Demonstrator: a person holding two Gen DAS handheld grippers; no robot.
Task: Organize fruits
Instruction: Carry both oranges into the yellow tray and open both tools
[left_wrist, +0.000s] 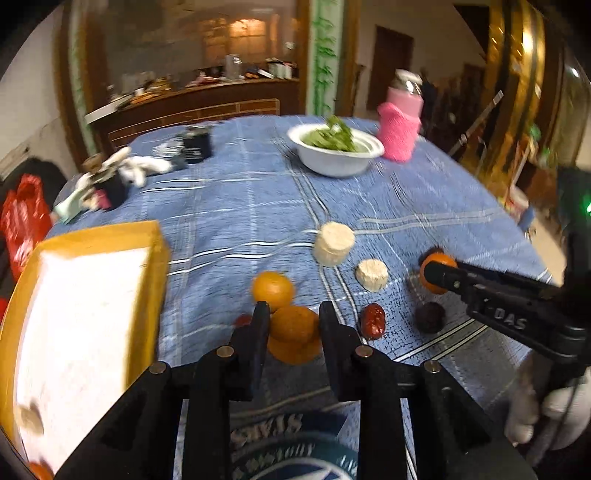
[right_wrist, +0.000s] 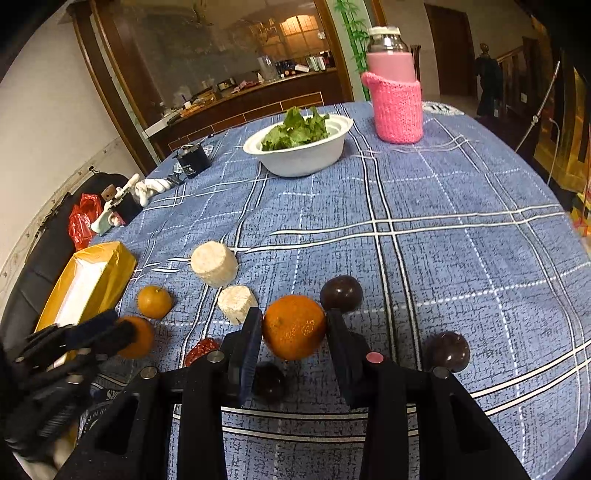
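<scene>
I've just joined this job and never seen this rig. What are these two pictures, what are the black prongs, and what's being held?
There is no robot. A person holds a two-finger gripper in each hand, and a camera on each looks along its fingers. One picture is the left view, the other the right. The left gripper is shut on a smooth orange. The right gripper is shut on a dimpled orange. On the blue tablecloth lie a third orange, pale cylinders, dark round fruits, a red date, a yellow box and a bowl of greens.
</scene>
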